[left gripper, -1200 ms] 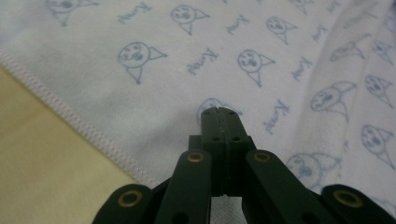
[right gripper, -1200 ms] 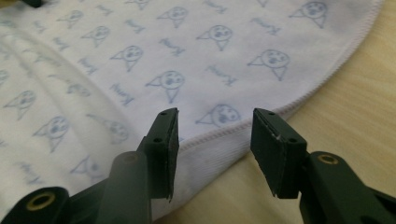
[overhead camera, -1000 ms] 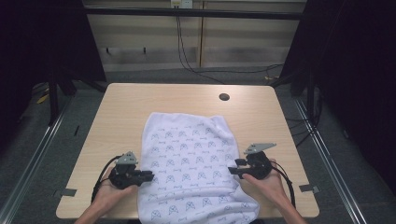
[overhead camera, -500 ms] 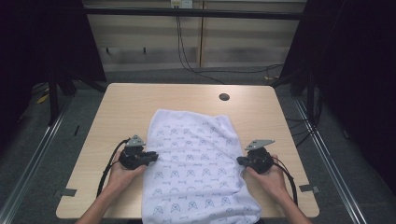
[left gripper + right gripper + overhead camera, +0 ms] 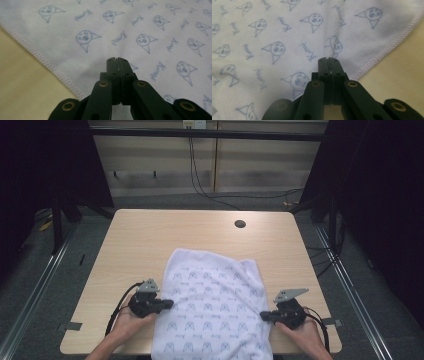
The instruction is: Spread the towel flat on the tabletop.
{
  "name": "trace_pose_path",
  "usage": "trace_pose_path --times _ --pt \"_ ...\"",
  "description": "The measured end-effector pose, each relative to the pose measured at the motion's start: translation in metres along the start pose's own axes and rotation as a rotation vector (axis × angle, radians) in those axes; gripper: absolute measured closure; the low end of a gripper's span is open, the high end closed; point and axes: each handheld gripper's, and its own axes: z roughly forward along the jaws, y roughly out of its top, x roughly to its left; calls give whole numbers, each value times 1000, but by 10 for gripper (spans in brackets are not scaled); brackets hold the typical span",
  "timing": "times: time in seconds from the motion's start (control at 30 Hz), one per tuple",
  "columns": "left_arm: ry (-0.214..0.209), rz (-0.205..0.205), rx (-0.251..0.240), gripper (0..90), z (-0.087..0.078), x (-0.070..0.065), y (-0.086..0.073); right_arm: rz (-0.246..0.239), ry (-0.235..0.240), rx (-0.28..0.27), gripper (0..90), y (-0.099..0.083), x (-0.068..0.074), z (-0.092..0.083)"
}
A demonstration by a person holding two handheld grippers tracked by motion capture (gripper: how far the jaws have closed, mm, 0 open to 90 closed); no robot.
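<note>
Jaws of both grippers have just closed, nothing visibly pinched. Your left gripper (image 5: 167, 304) and right gripper (image 5: 263, 315) flank the towel (image 5: 212, 310), probably readying a fold

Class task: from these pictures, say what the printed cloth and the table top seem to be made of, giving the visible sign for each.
Printed cloth: probably soft woven or knitted cotton; matt, fuzzy surface, stitched hem, it creases. Table top: looks like pale wood-grain laminate or veneer; smooth, with fine streaks.
</note>
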Motion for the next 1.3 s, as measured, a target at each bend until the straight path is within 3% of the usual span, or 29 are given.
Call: trace_pose_path --times 0.03,0.07,0.13,0.17,0.2,0.3,0.37,0.4,0.43,0.47,0.5,0.53,0.57,0.6,0.63,0.67,0.73,0.8,0.87,0.9,0.93,1.0,1.03,1.07,1.1,1.17,1.2,1.23,1.3 --pt "0 0 0 890 0 0 0 0 0 0 898 0 0 0" --pt "-45 13 36 889 -8 -15 -9 -10 68 22 894 -8 11 -4" --pt "-88 18 55 886 -15 -29 -19 -31 127 42 891 -15 23 -7" --pt "-88 18 55 884 -15 -29 -19 -31 127 42 891 -15 23 -7" --pt "-132 18 69 880 -21 -38 -27 -74 151 75 875 -15 33 -8" --pt "-122 26 64 812 -25 -41 -30 -89 158 56 794 -11 37 -8" --pt "-95 19 33 790 -25 -34 -26 -69 139 -12 751 0 30 -8" --pt "-83 -1 13 782 -24 -26 -21 -51 102 -77 739 12 17 -6" --pt "-73 -30 -16 782 -23 -17 -15 -51 102 -77 739 12 17 -6" --pt "1 -45 -46 782 -19 2 -2 -31 39 -122 732 28 0 -1" --pt "1 -45 -46 785 -19 2 -2 -31 39 -122 732 28 0 -1" --pt "55 -96 -74 784 -14 22 9 -32 -12 -142 711 46 -17 5" --pt "55 -96 -74 781 -14 22 9 -32 -12 -142 711 46 -17 5" --pt "121 -111 -82 773 -7 40 18 -12 -53 -156 682 64 -34 15" --pt "121 -111 -82 749 -7 40 18 -12 -53 -156 682 64 -34 15" --pt "180 -111 -87 738 -4 50 21 4 -80 -162 623 81 -49 29" --pt "205 -179 -129 737 -5 63 23 8 -89 -155 613 85 -53 33" --pt "251 -165 -146 704 -8 68 25 17 -98 -156 574 93 -62 45" --pt "214 -210 -138 630 -4 79 23 31 -95 -134 547 97 -69 58" --pt "200 -210 -121 627 0 80 23 42 -87 -130 539 97 -70 61" --pt "221 -198 -104 626 3 79 23 48 -70 -135 531 97 -71 64" --pt "218 -183 -98 657 5 76 24 51 -56 -130 537 97 -70 66" --pt "202 -172 -91 746 6 73 25 43 -49 -122 615 96 -69 67" --pt "196 -153 -90 839 3 70 27 27 -38 -118 760 96 -66 67" --pt "196 -153 -90 861 3 70 27 27 -38 -118 760 96 -66 67" --pt "188 -163 -124 869 -3 70 28 29 -37 -153 818 97 -65 59" --pt "187 -175 -168 874 -12 72 30 32 -73 -209 826 99 -65 47" --pt "187 -175 -168 875 -12 72 30 32 -73 -209 826 99 -65 47" --pt "193 -178 -220 875 -20 73 33 24 -126 -276 827 100 -64 33"
